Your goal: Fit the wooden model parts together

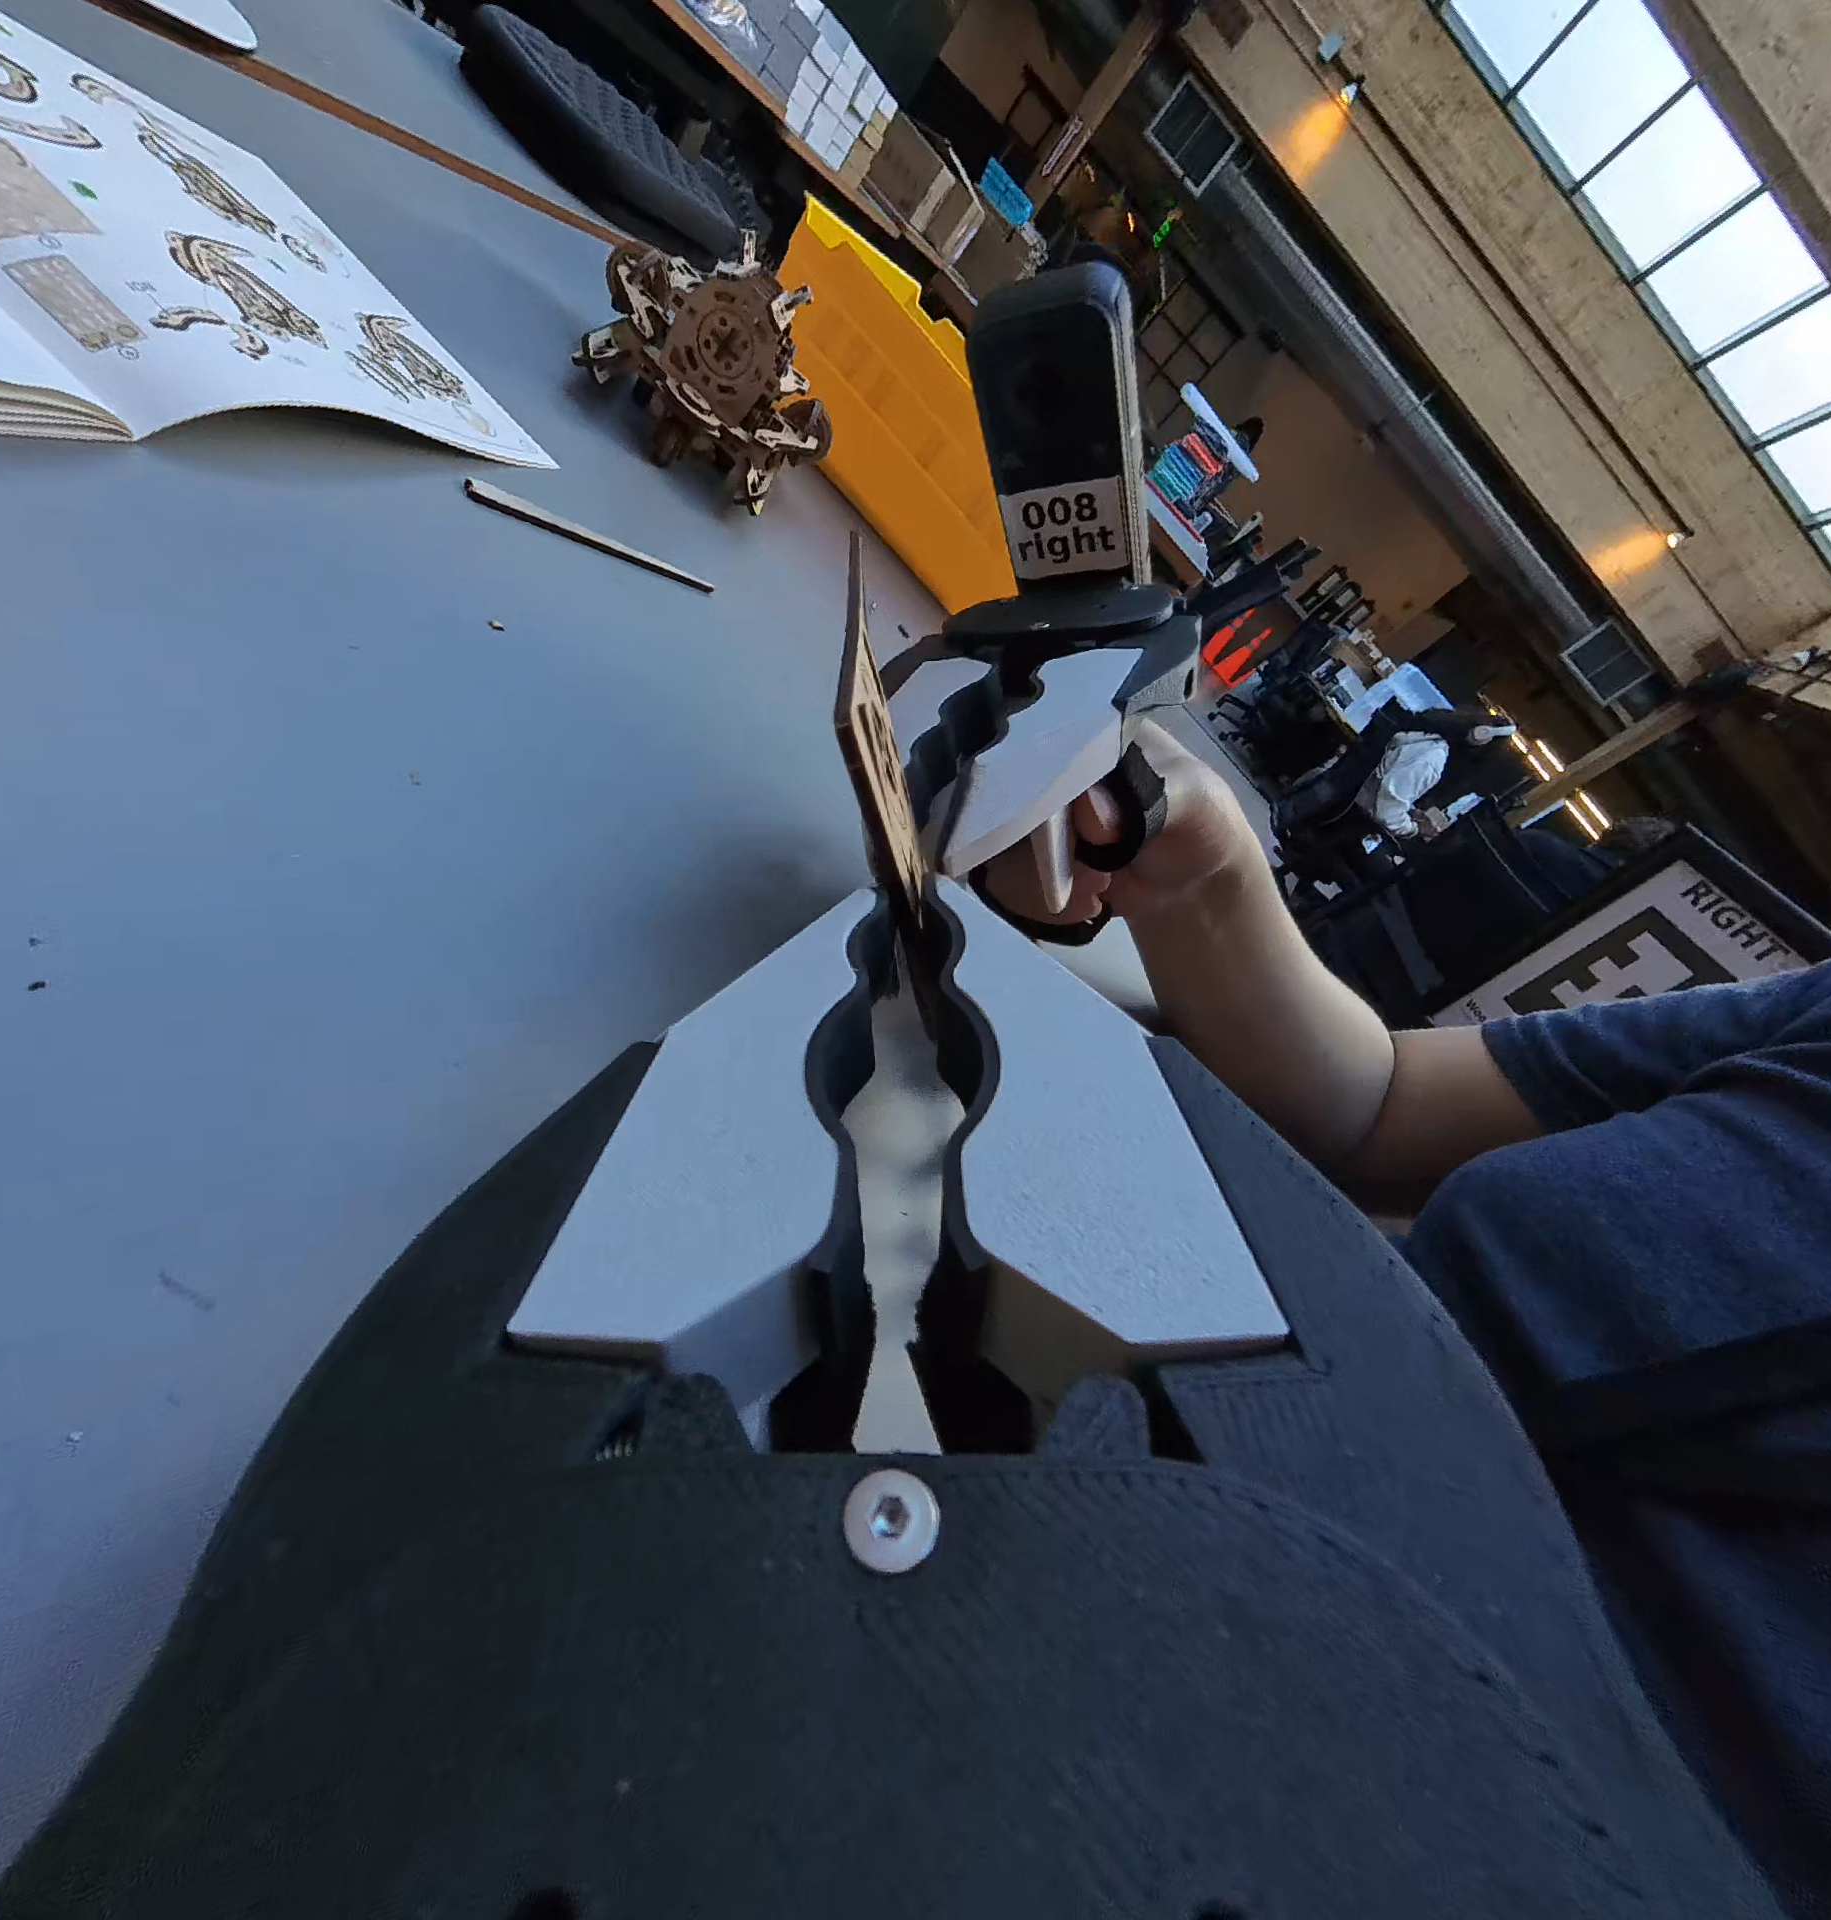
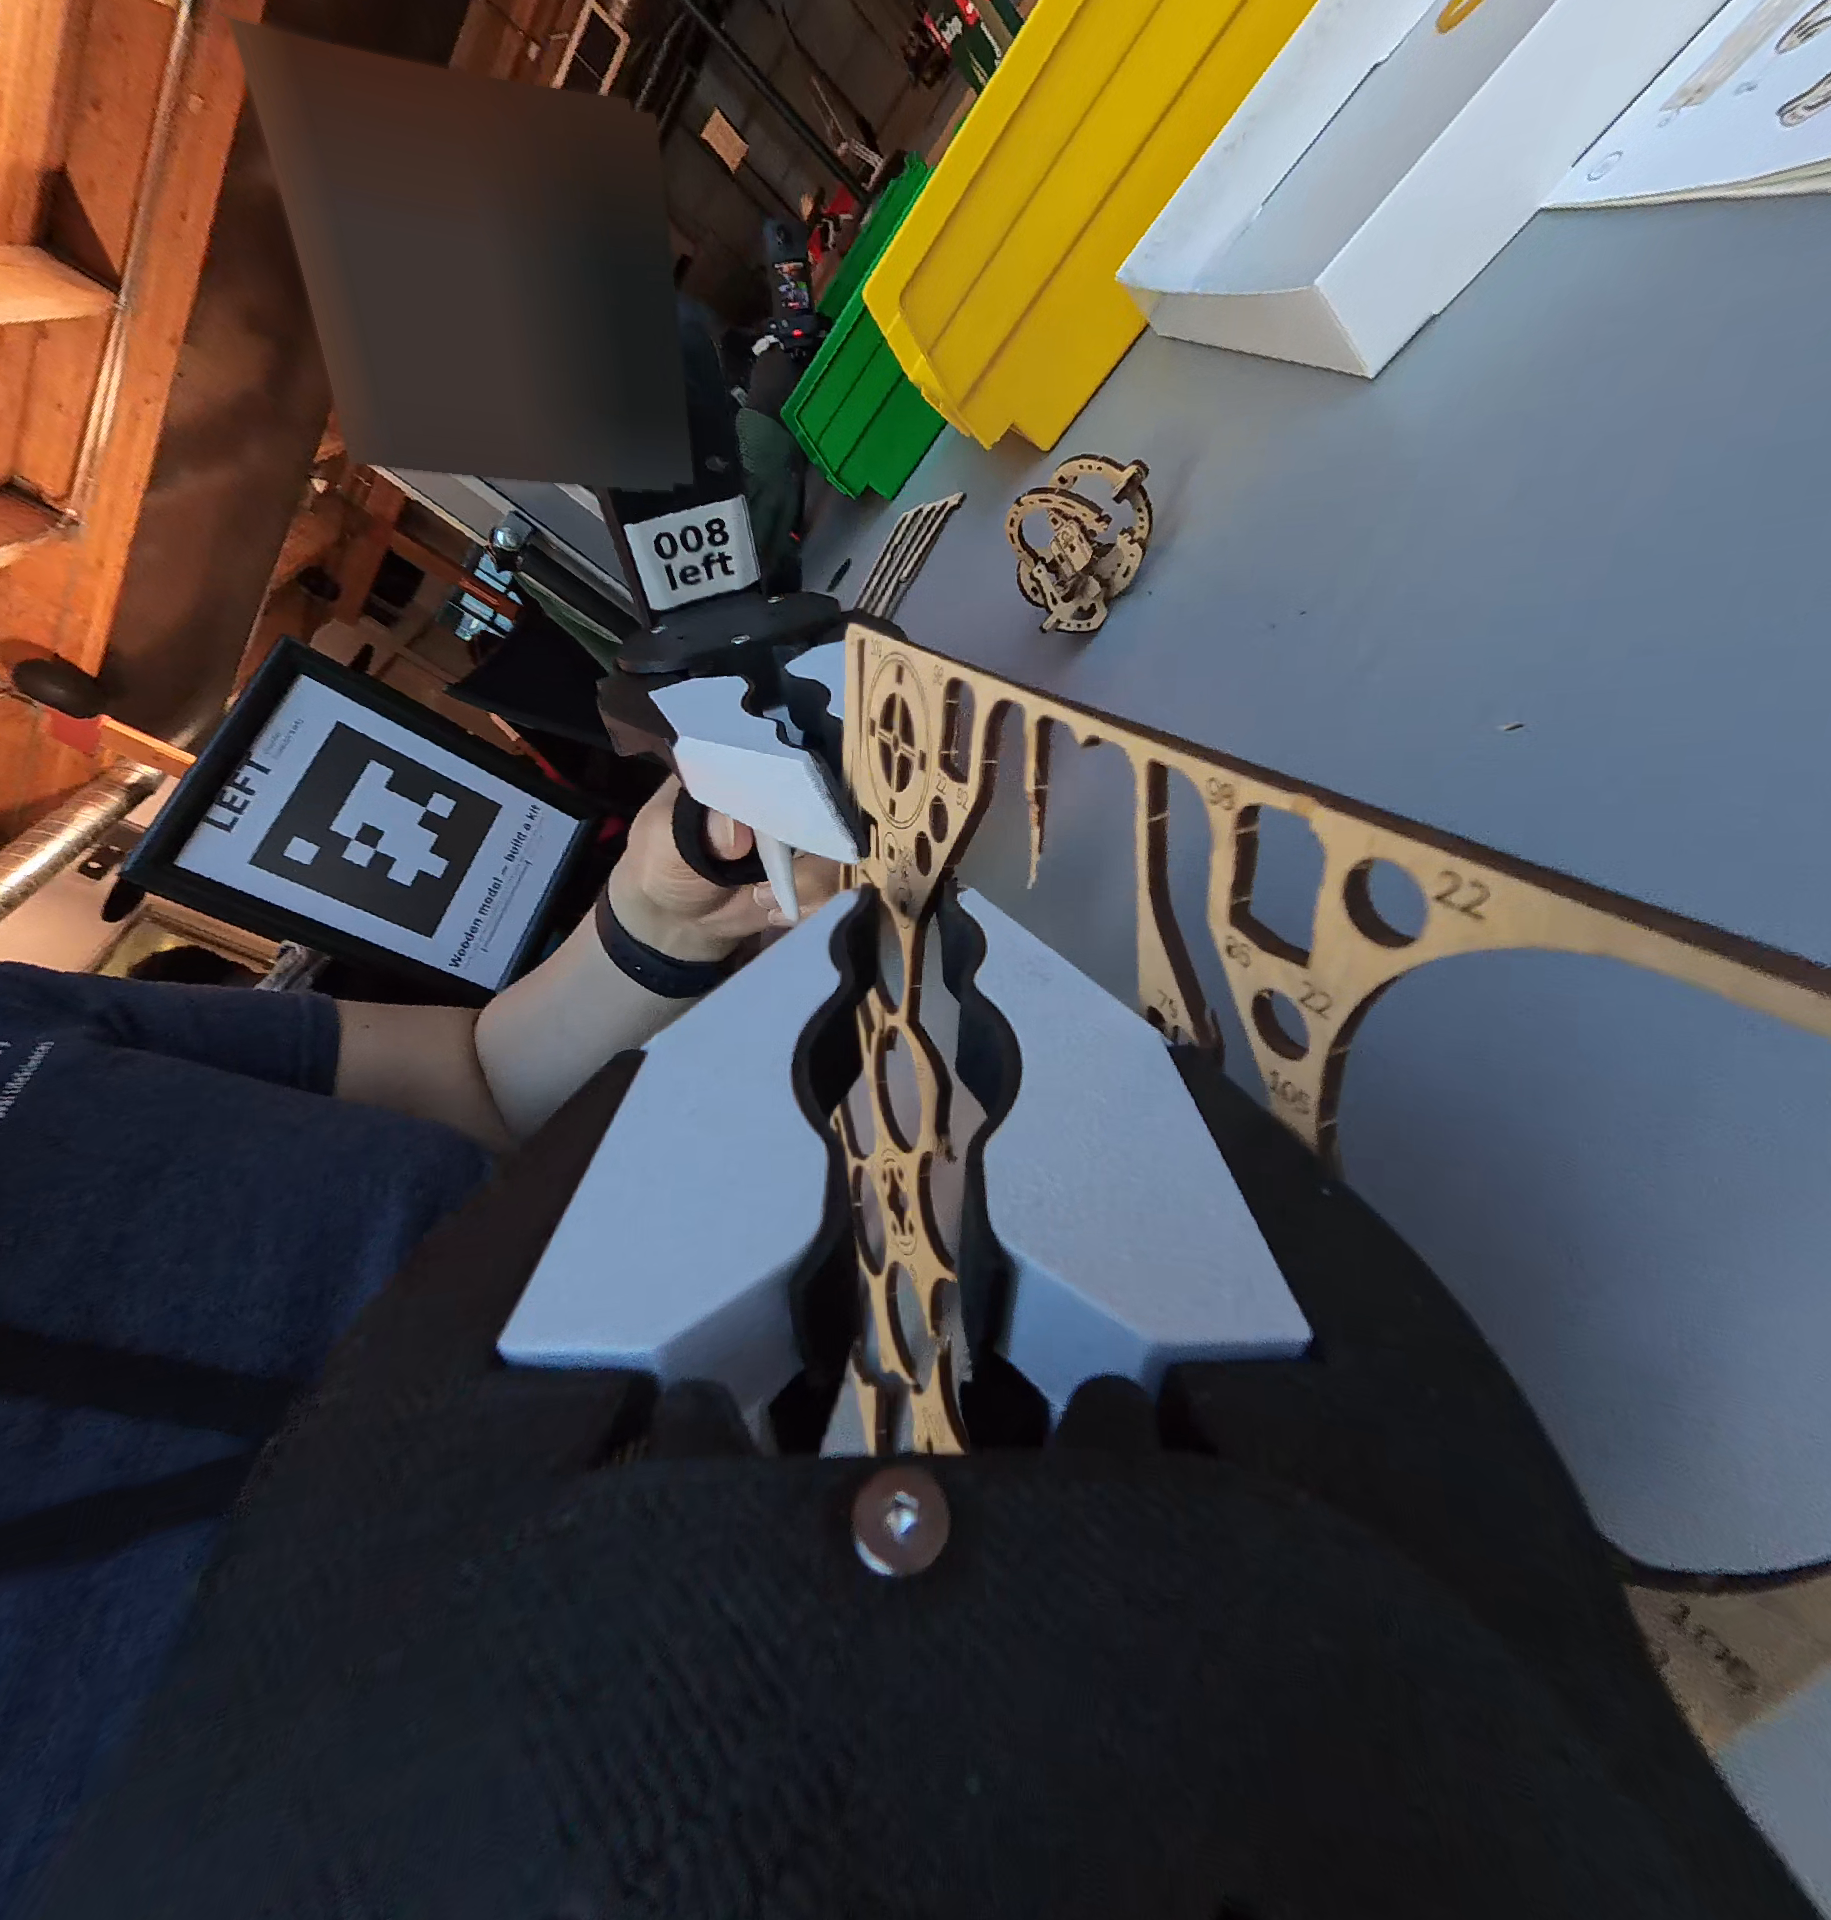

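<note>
A laser-cut wooden parts sheet (image 2: pixel 1295 831) with many cut-outs stands on edge above the grey table (image 2: pixel 1617 520). My right gripper (image 2: pixel 900 906) is shut on its near end, and the sheet runs between my fingers. My left gripper (image 1: pixel 898 920) is shut on the same sheet, seen edge-on (image 1: pixel 869 727) in the left wrist view. The two grippers face each other at the same end of the sheet: the right gripper (image 1: pixel 926 831) shows in the left wrist view, the left gripper (image 2: pixel 838 774) in the right wrist view. A partly built wooden model (image 1: pixel 713 364) sits on the table; it also shows in the right wrist view (image 2: pixel 1077 551).
An open instruction booklet (image 1: pixel 163 260) lies at the far left. A thin wooden strip (image 1: pixel 589 535) lies near it. A yellow bin (image 2: pixel 1046 208), a green bin (image 2: pixel 869 343) and a white box (image 2: pixel 1358 208) stand at the back. A comb-like wooden offcut (image 2: pixel 911 551) lies at the table edge. Only a small space, under 4 cm, lies between the two pairs of fingers. My right tips are roughly 30 cm from the partly built wooden model (image 1: pixel 713 364).
</note>
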Demonstrator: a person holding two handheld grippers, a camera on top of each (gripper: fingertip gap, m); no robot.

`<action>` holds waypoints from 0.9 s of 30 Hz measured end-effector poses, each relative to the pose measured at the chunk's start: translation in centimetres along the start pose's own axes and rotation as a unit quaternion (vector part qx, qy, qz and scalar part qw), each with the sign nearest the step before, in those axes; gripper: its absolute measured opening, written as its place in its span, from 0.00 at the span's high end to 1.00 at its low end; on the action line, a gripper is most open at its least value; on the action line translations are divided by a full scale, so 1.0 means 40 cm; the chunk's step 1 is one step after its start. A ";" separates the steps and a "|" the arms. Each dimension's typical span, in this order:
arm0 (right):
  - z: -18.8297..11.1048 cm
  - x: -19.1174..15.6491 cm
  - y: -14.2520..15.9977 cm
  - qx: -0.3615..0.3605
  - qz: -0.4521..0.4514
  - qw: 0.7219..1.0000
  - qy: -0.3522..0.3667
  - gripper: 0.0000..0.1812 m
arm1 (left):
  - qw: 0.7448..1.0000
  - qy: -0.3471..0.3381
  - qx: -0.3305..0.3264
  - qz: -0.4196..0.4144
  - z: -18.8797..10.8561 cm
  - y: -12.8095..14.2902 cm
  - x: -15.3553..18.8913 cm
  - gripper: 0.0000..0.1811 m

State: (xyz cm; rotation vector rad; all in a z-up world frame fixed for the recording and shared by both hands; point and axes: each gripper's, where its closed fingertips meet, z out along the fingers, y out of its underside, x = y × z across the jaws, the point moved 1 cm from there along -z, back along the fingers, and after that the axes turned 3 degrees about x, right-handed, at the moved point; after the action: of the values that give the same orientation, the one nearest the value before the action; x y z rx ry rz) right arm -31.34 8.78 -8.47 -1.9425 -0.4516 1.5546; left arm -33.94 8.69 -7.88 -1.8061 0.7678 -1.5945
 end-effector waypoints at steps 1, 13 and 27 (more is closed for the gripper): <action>0.002 -0.007 -0.002 0.004 0.009 1.000 -0.011 0.92 | 1.000 0.004 0.007 0.004 -0.001 -0.005 0.005 0.99; 0.009 -0.031 0.008 -0.010 0.011 0.999 -0.036 0.97 | 0.999 0.016 0.013 0.038 -0.003 -0.016 0.031 0.98; 0.000 -0.012 0.006 -0.021 -0.066 0.997 0.034 0.99 | 0.994 -0.062 -0.031 0.082 0.009 -0.006 -0.004 0.96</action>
State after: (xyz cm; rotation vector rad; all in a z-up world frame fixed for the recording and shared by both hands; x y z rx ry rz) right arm -31.48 8.33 -8.26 -1.9496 -0.5756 1.4033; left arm -33.61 8.99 -7.85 -1.8173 0.8916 -1.3542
